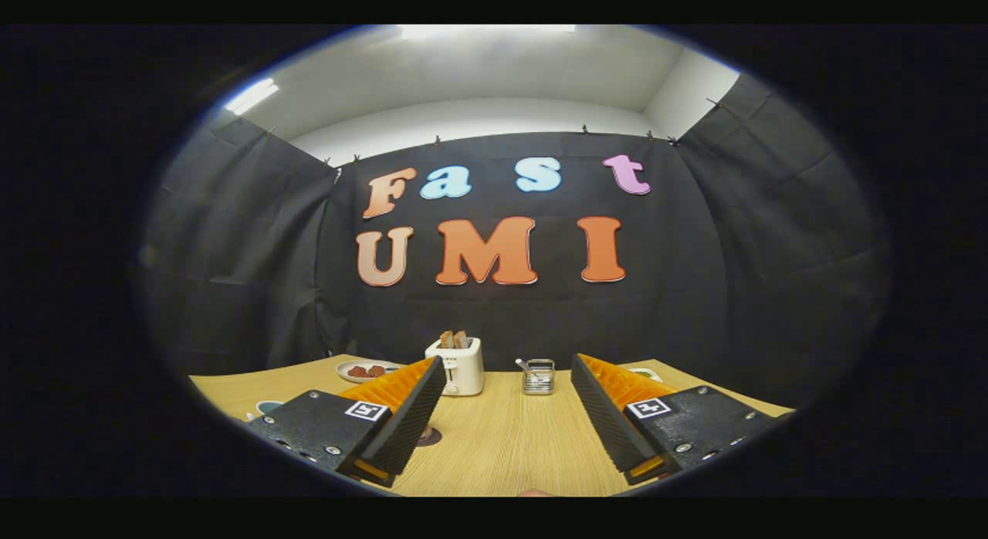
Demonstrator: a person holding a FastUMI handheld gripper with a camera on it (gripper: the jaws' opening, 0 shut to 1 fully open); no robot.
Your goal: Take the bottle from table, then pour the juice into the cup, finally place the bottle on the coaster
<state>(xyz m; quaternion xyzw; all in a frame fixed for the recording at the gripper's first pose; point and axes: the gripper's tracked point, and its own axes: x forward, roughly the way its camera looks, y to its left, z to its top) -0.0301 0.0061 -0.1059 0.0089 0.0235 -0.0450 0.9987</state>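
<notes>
The gripper (505, 369) is seen held above a light wooden table (502, 446), its two fingers spread wide apart with nothing gripped between them; only bare tabletop is seen in the gap. Beyond the fingertips, near the far edge of the table, a white toaster (457, 367) is set upright with two slices of browned toast (454, 340) standing in its slots. Just to the right of the toaster, and apart from it, a small clear glass container (539, 377) is placed, with a metal utensil leaning inside it. To the left of the toaster, partly hidden behind the left finger, a white plate (356, 369) is seen carrying some reddish-brown food that is too small to be identified. A small dark round object (429, 435) lies on the table just beside the inner face of the left finger, mostly covered by it; whether it is the coaster cannot be told. A teal rounded item (268, 406) is glimpsed at the near left of the table, outside the left finger, and what it is cannot be made out. A pale rounded item (647, 372) with a green edge is partly seen behind the right finger. Where the bottle and the cup stand cannot be told from this view.
</notes>
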